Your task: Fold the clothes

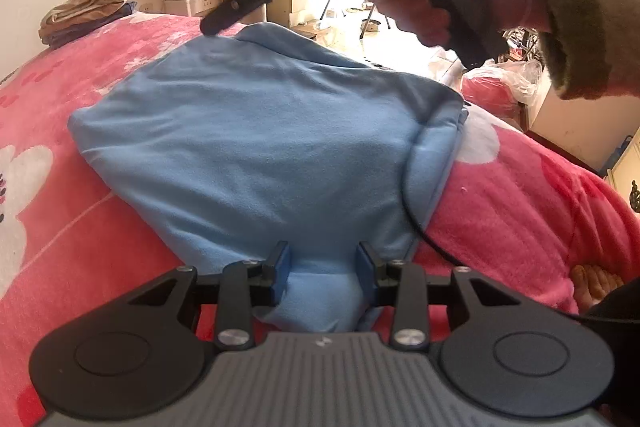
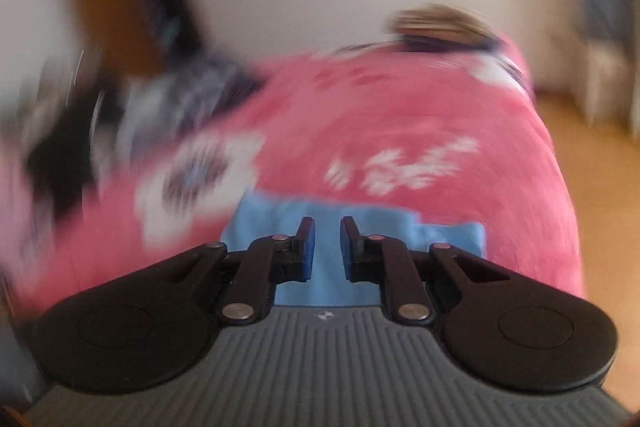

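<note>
No readable text, labels, brands or numbers are showing anywhere; a small mark on each gripper body is staying illegible.

The right wrist view is smeared by motion: the dark heap (image 2: 132, 115) left of the pink blanket (image 2: 400, 115) is unreadable. The blue garment (image 2: 328, 283) there is partly hidden behind the gripper body.

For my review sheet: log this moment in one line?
left gripper: shut on blue garment near edge | right gripper: jaws narrowly apart, empty, over garment far edge | pink blanket beneath
</note>
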A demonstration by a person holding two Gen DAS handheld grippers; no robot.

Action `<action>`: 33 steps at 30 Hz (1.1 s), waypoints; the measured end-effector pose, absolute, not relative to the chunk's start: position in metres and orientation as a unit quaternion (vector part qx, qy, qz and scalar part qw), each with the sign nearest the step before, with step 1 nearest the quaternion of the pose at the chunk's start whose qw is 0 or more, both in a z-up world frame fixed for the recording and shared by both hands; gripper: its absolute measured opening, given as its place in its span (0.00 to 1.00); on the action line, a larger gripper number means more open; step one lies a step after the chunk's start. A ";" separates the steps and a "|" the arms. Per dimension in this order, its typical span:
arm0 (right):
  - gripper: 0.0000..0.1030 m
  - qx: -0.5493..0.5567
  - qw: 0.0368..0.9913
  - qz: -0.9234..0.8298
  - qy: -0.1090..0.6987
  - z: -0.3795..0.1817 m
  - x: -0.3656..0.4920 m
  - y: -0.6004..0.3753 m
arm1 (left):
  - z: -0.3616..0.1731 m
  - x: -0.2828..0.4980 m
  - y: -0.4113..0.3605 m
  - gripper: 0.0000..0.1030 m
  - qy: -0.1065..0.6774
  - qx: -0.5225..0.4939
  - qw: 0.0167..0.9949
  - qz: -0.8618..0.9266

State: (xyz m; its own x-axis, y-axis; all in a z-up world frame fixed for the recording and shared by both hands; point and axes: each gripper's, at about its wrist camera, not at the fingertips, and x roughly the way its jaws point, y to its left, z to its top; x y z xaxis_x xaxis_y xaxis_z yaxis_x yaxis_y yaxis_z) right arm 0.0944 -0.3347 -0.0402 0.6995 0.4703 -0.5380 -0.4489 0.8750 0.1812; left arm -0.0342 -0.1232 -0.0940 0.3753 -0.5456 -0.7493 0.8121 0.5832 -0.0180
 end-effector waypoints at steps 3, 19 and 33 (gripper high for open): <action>0.16 0.027 0.925 0.220 0.308 -0.040 0.093 -0.341 | -0.094 -0.034 -0.123 0.37 0.369 0.179 0.810 -0.419; 0.13 0.105 0.906 0.201 0.357 -0.068 0.161 -0.363 | -0.094 -0.037 -0.124 0.38 0.367 0.183 0.811 -0.416; 0.21 0.081 0.932 0.184 0.301 -0.039 0.092 -0.342 | -0.093 -0.036 -0.122 0.39 0.365 0.180 0.812 -0.418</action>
